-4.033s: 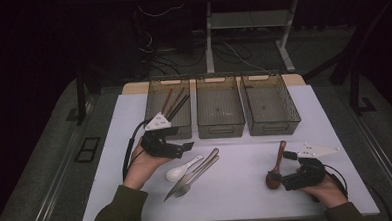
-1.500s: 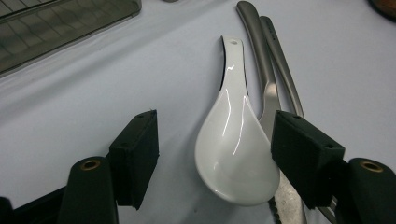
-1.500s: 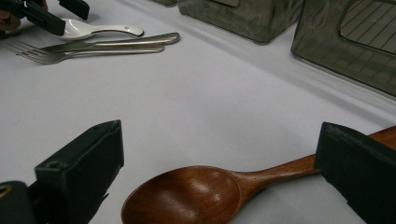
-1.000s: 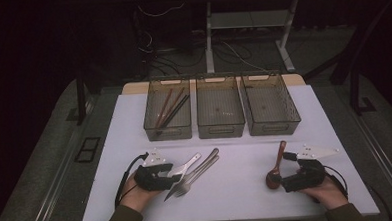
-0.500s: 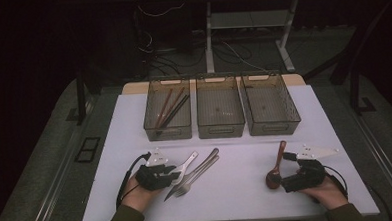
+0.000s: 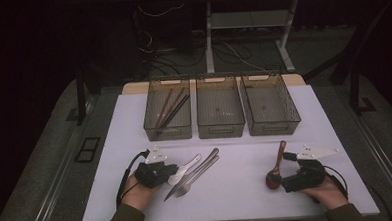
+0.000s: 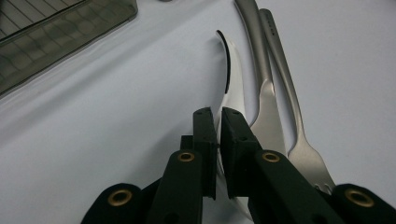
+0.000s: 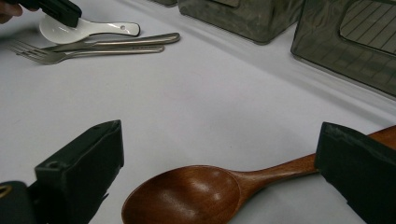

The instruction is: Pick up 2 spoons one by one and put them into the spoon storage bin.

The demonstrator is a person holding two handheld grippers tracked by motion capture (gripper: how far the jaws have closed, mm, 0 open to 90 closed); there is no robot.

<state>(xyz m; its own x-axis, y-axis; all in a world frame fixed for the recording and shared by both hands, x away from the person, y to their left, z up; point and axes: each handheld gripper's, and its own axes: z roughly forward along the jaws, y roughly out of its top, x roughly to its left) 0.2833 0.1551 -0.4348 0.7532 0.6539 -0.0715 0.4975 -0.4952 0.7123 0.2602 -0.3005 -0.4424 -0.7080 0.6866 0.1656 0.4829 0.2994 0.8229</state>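
The left gripper [image 6: 167, 171] was clamped on the rim of the white spoon [image 6: 185, 168], which lay on the white table [image 6: 237, 189] at about 7 o'clock, touching the knife [image 6: 199, 169] and fork [image 6: 194, 178]. At 5 o'clock, the right gripper [image 6: 283, 179] stood wide open, jaws flanking the wooden spoon [image 6: 276, 167].

No text, label, brand, number or sign can be read on anything here; any marks are too small or blurred.
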